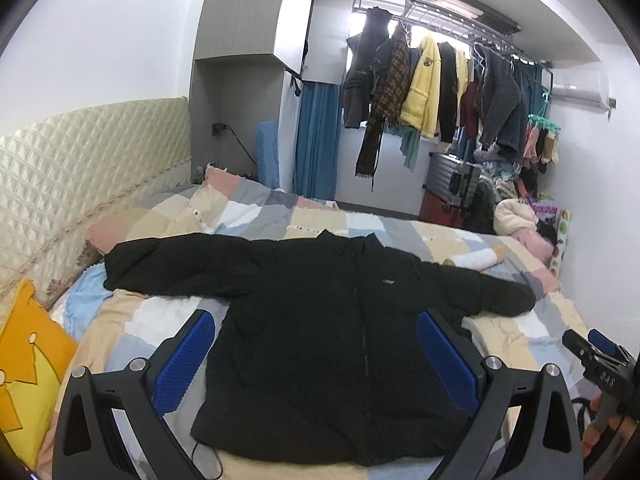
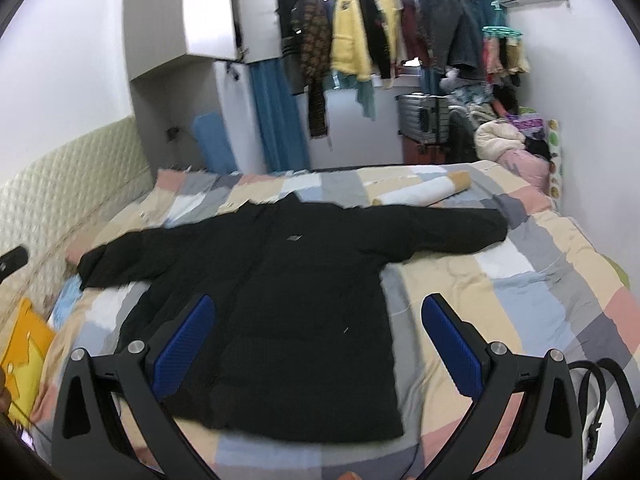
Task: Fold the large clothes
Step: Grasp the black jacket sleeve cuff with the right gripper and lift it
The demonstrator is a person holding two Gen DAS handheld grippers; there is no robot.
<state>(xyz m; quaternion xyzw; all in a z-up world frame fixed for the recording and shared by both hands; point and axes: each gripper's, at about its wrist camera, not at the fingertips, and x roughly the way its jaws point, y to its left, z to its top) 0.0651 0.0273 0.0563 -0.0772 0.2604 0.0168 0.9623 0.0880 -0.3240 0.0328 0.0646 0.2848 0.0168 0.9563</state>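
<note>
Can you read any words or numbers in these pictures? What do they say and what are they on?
Small pale logo on the chest of the black jacket: too small and blurred to read.
White marks on the right gripper, seen from the left wrist camera: too unclear to read.
Nothing else carries readable text.

A lived-in home bedroom, from where I'm steering.

I see a bed with a patchwork quilt (image 1: pixel 280 216) against a quilted cream headboard (image 1: pixel 80 160), a ceiling clothes rack (image 1: pixel 440 12) hung with coats by the window, a blue curtain (image 1: pixel 316 140), a silver suitcase (image 1: pixel 456 180) and a wall air conditioner (image 1: pixel 580 88).
</note>
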